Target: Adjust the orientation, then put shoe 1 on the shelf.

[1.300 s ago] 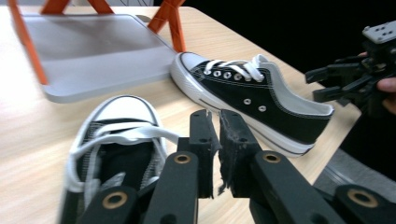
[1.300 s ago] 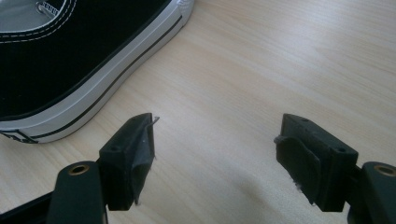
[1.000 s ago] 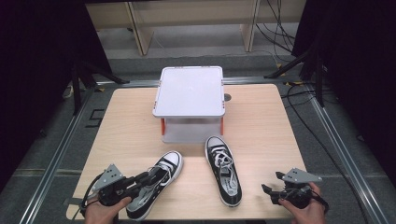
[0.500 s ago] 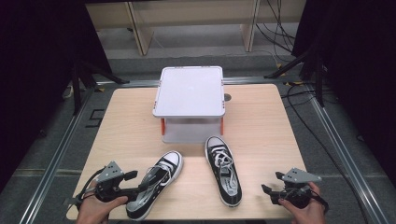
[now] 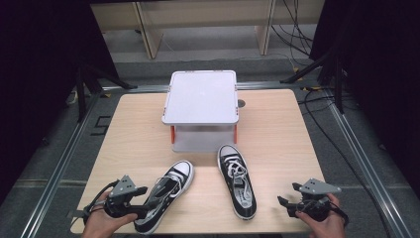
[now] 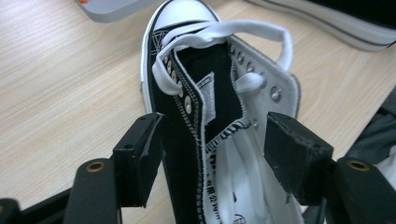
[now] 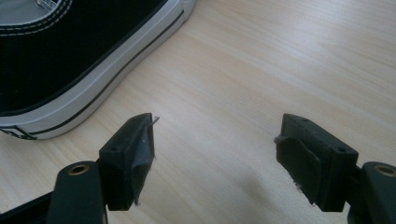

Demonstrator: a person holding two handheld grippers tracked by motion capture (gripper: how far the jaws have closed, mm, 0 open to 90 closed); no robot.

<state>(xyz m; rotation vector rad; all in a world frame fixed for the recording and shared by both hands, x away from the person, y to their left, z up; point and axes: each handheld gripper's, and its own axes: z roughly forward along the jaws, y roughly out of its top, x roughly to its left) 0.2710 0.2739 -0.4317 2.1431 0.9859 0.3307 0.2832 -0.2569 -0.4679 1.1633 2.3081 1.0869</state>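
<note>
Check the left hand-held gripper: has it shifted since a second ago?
Yes. The left hand-held gripper has backed slightly leftward off the left shoe, away from the storage box; its jaws have just opened, still straddling the shoe's collar without pressing.

Black-and-white high-top sneaker [image 6: 215,116] lying tilted, laces loose

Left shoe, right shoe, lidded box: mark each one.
left shoe [image 5: 179,172], high view, white toe cap
right shoe [image 5: 228,153], high view, white toe cap
lidded box [image 5: 200,96], high view, middle of the lid
</note>
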